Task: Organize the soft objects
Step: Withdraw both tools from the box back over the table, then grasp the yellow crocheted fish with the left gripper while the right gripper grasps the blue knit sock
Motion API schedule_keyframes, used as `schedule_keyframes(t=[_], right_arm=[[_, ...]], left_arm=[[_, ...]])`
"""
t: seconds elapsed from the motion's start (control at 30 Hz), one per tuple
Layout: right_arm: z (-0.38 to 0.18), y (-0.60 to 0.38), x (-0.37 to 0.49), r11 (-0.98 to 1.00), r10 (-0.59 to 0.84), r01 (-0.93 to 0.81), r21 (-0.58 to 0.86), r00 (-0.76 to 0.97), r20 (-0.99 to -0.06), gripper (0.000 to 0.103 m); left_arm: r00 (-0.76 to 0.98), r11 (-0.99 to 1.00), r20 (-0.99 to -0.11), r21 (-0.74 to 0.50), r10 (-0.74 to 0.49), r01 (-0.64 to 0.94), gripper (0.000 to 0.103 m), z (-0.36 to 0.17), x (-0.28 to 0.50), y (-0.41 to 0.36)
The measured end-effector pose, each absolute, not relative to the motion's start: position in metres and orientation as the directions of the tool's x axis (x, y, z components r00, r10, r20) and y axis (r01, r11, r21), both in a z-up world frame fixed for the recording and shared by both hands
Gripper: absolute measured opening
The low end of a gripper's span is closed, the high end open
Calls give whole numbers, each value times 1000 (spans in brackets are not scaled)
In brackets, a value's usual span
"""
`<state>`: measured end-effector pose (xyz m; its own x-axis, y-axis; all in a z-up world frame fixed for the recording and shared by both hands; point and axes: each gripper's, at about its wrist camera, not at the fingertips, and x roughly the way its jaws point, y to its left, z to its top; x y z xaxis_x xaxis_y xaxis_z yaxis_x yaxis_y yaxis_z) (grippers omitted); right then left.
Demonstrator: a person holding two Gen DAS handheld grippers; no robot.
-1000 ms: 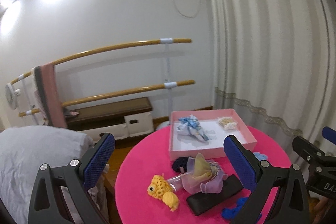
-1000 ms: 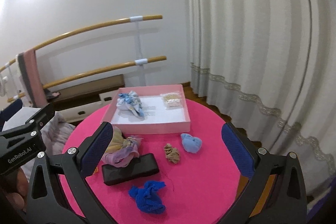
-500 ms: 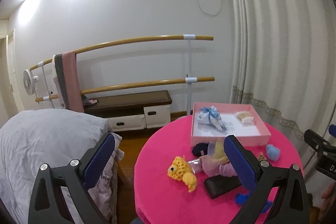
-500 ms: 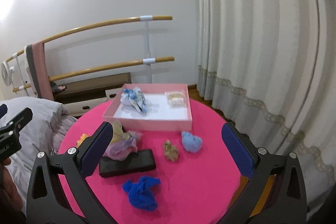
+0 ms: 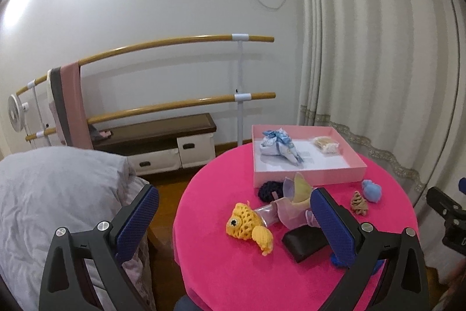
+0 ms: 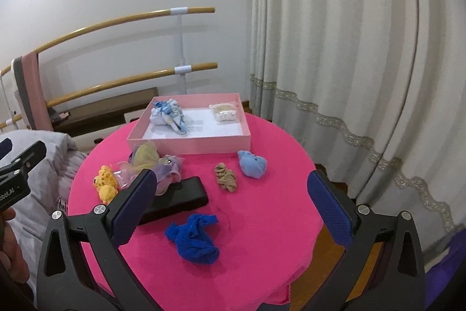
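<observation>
Both the left hand-held gripper (image 5: pixel 233 226) and the right hand-held gripper (image 6: pixel 231 206) are spread wide and hold nothing, filling the lower frame of their views. On the pink tabletop (image 6: pixel 262 212), a dark blue sock (image 6: pixel 193 238) lies lower centre, a tan sock (image 6: pixel 226 177) and light blue sock (image 6: pixel 252 164) mid-frame. The pink box (image 6: pixel 189 143) sits behind them at centre, containing a blue-white bundle (image 6: pixel 169 115).

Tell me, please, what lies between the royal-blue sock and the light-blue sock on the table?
In the right wrist view, only a crumpled tan sock lies between the royal-blue sock and the light-blue sock; otherwise bare pink cloth.
</observation>
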<state>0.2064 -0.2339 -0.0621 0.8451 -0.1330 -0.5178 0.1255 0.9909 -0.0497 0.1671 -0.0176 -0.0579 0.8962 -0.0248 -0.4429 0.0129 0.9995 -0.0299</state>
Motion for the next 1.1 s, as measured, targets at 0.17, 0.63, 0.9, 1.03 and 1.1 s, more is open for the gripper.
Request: schedule_keyframes(t=[0.17, 0.63, 0.9, 1.03, 1.1], right_arm=[[-70, -231, 214, 995, -102, 90, -50, 835, -541, 103], [-128, -231, 251, 998, -57, 43, -37, 749, -660, 103], [-154, -230, 269, 1000, -25, 17, -18, 709, -705, 103], [-166, -228, 273, 1000, -15, 6, -15, 689, -724, 103], [-170, -228, 276, 1000, -15, 7, -14, 681, -732, 103]], left_arm=[[884, 1000, -467, -31, -16, 2, 103, -63, 172, -14], [812, 1000, -584, 16, -3, 16, 103, -113, 234, -23], [770, 999, -638, 28, 2, 20, 103, -138, 268, -28], [752, 1000, -659, 23, 6, 12, 103, -148, 284, -28], [746, 1000, -666, 26, 5, 17, 103, -153, 290, -30]])
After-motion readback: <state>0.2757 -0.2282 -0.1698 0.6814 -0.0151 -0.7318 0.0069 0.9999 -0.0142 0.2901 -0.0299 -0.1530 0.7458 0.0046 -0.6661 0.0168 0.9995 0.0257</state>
